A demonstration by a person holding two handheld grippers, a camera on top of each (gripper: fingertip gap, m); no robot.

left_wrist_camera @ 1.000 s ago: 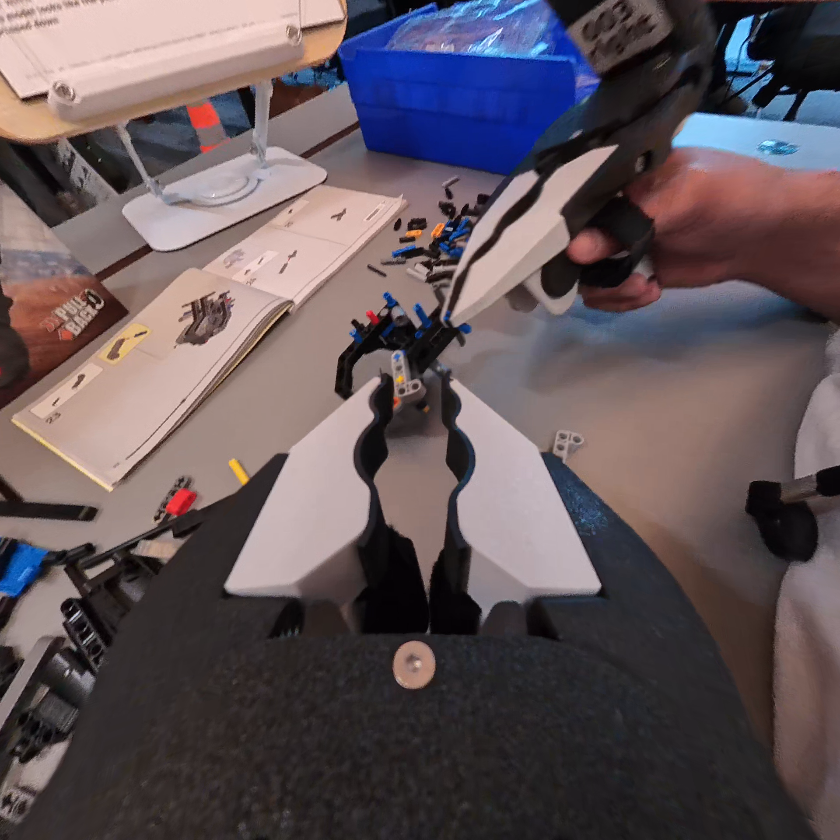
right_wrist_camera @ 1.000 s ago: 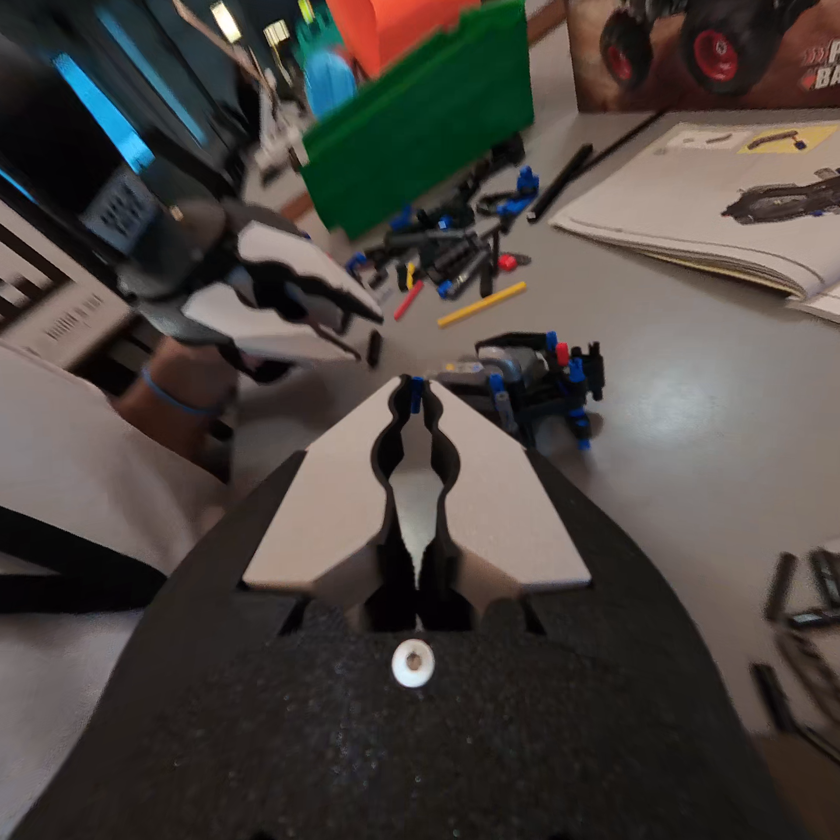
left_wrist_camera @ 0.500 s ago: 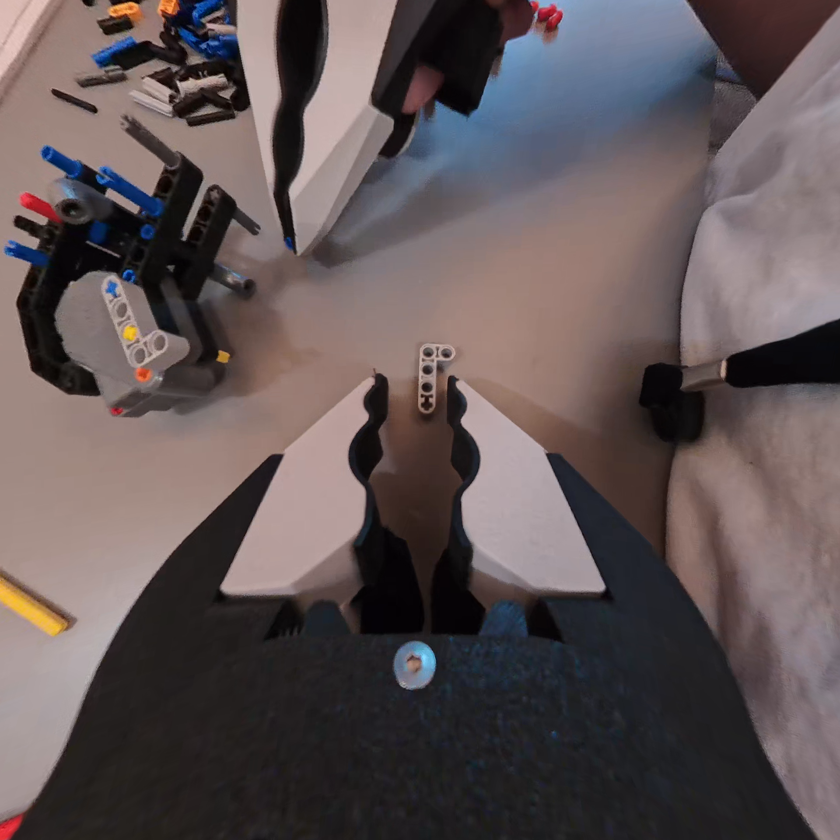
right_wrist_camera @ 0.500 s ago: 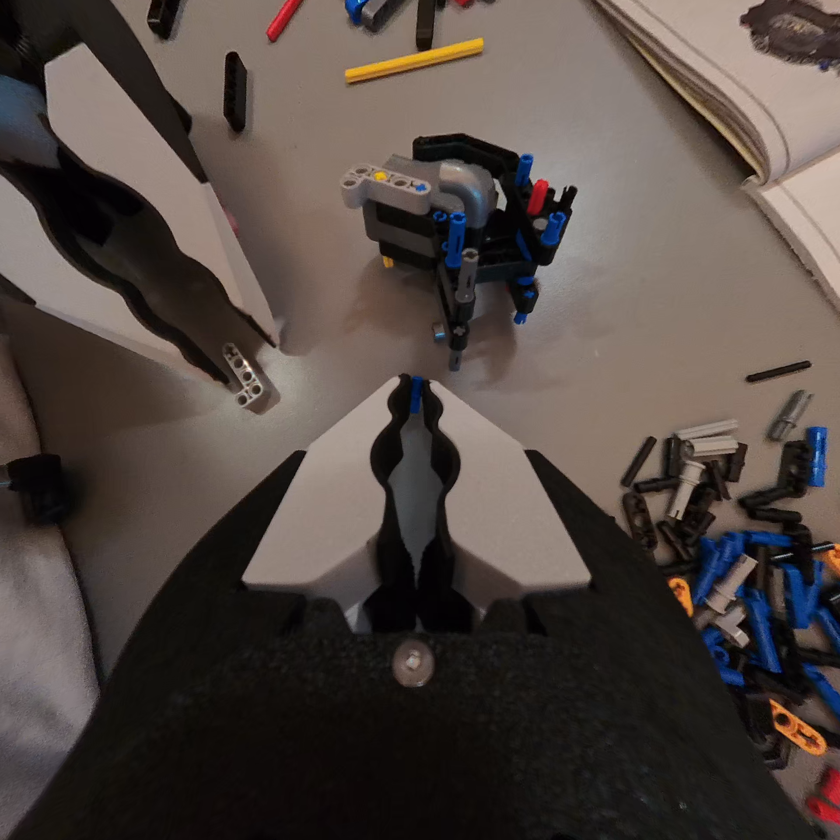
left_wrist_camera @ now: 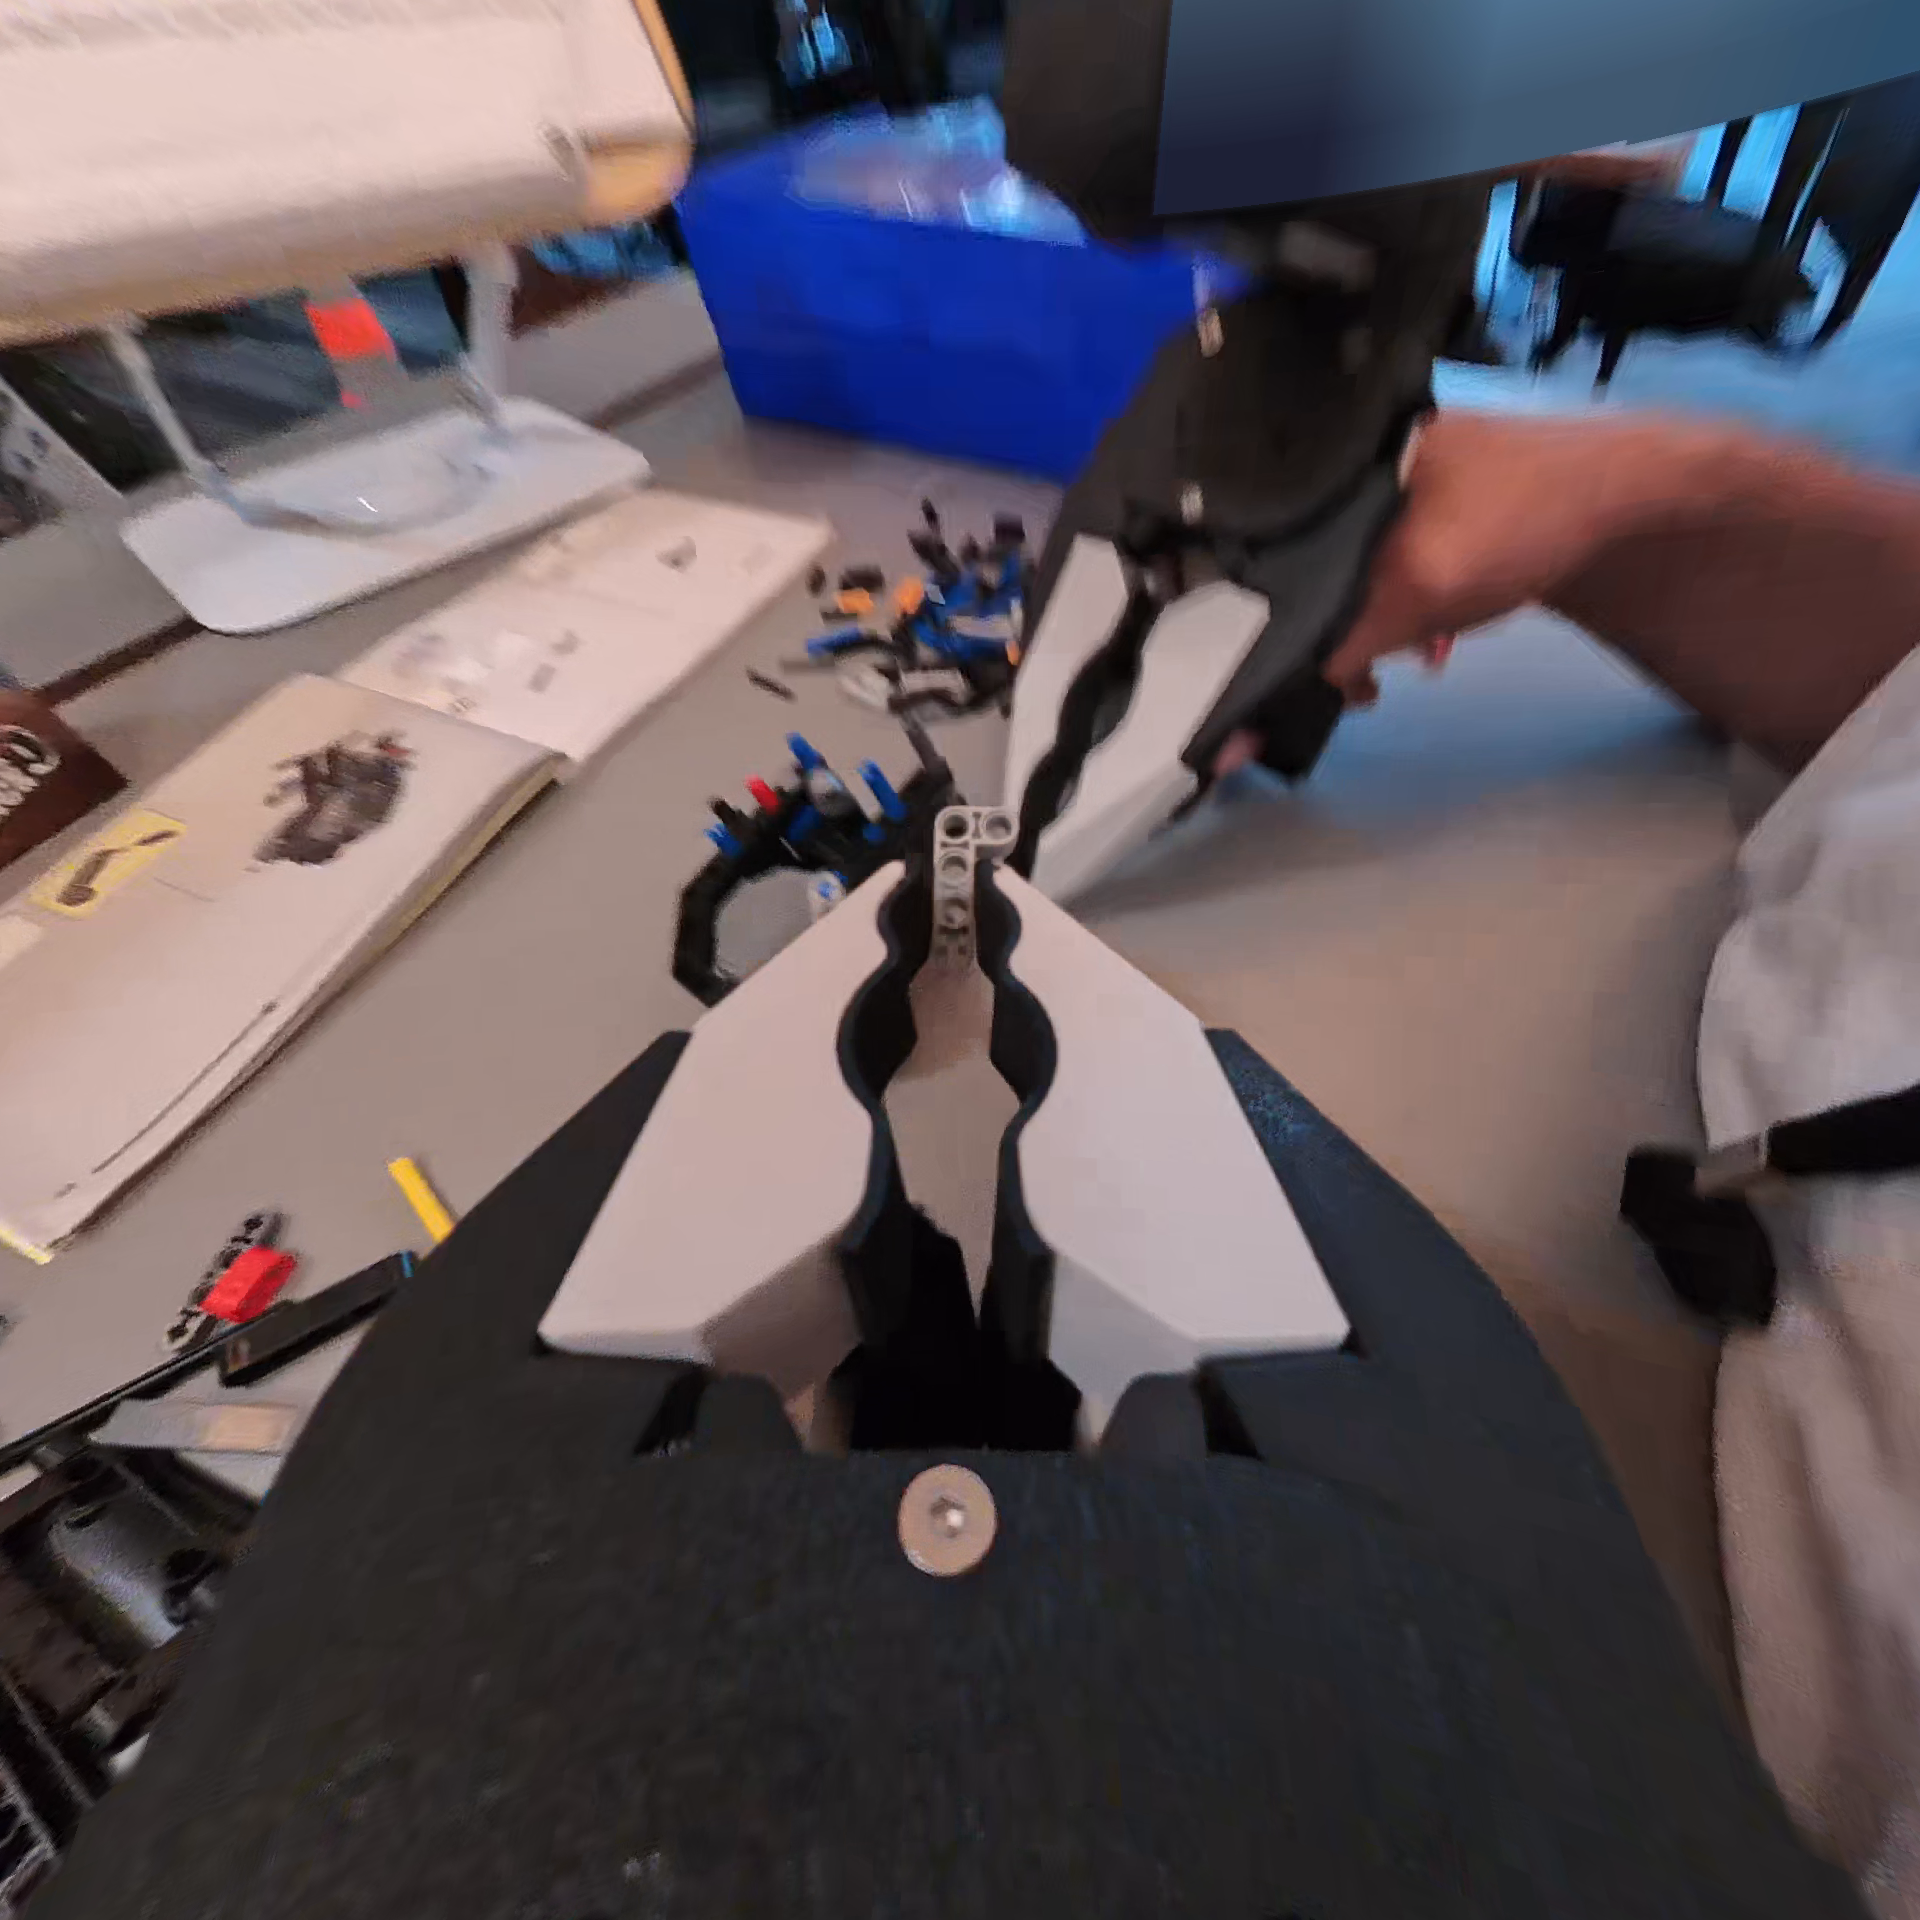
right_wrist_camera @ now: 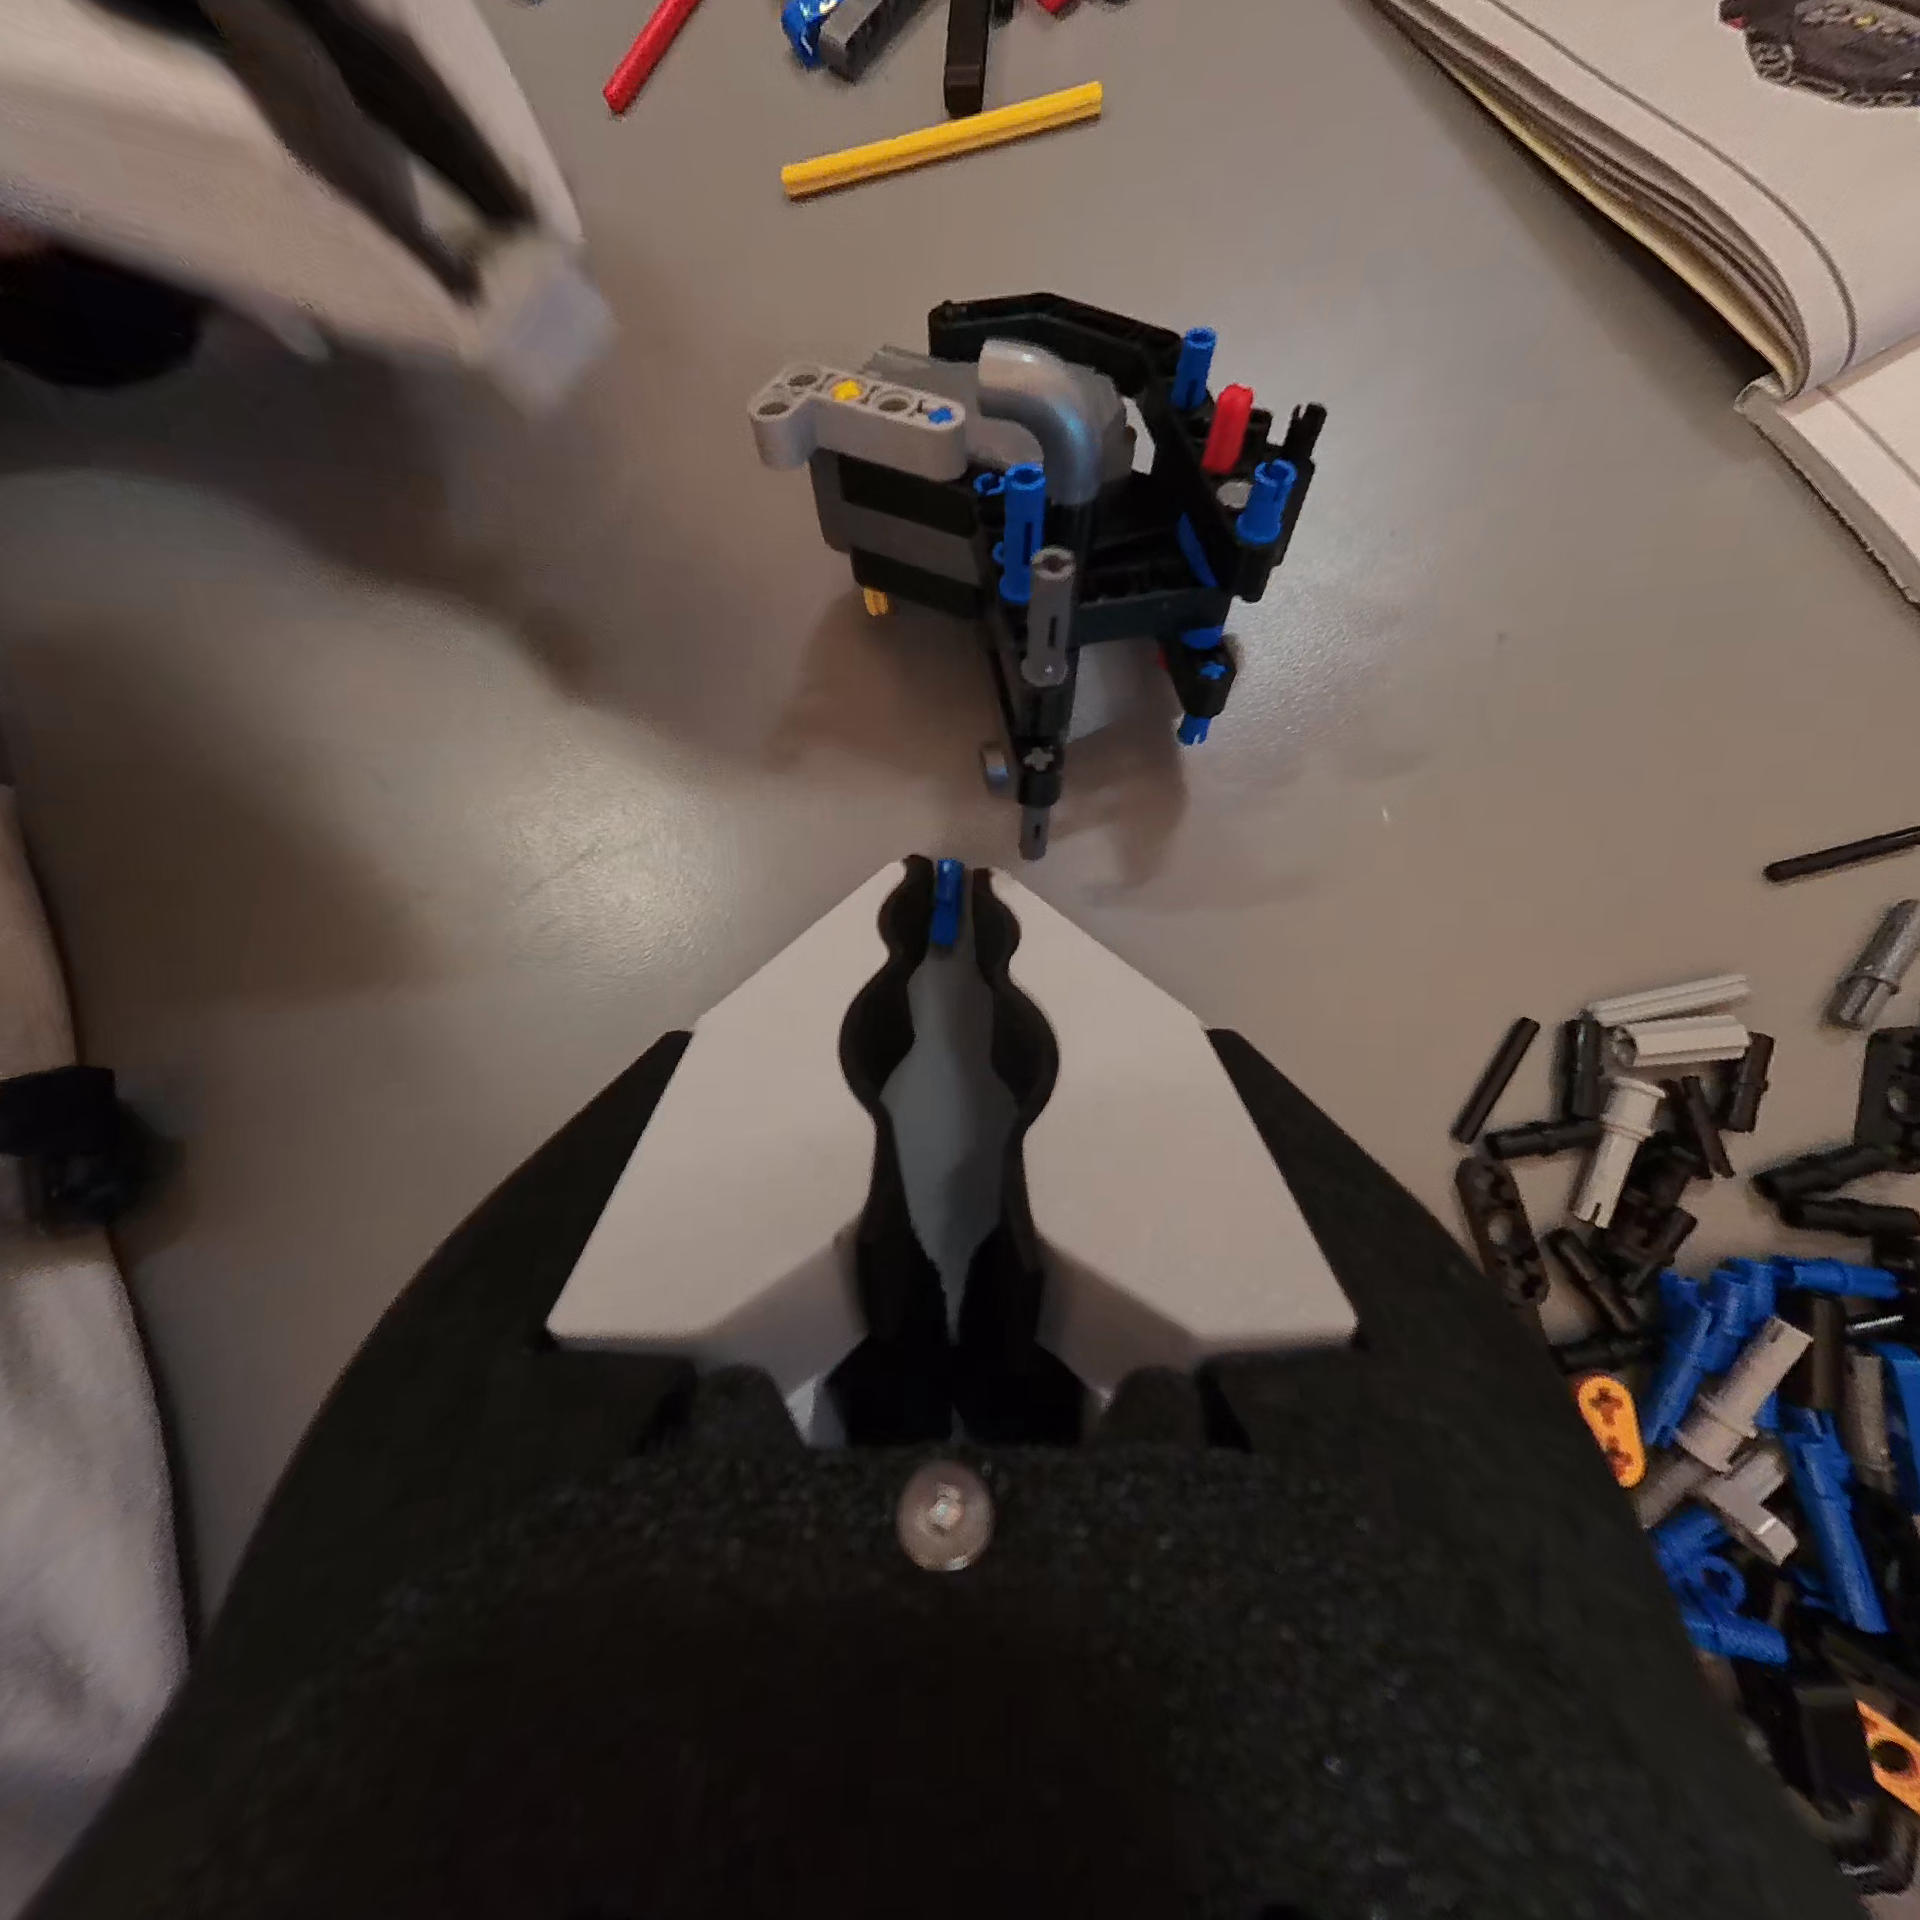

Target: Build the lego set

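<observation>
Two parts held: small grey L-shaped beam (left_wrist_camera: 961, 878) with holes, long axis along the fingers, pinched at the left gripper (left_wrist_camera: 948, 914) tips; blue pin (right_wrist_camera: 945, 899) clamped in the right gripper (right_wrist_camera: 948, 883), pointing ahead. Half-built black-grey model (right_wrist_camera: 1049, 540) sits mid-table just past the right tips, nearer that hand. Hard glossy plastic; open manual (left_wrist_camera: 312, 831) toward the table's left edge.

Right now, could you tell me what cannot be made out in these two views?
- Left wrist view: the partial lego build is blurred and half hidden behind the left gripper, which grips the grey L-shaped beam.
- Right wrist view: the left gripper is motion-blurred and cut off by the edge.
- The blue pin in the right gripper is mostly hidden.
</observation>
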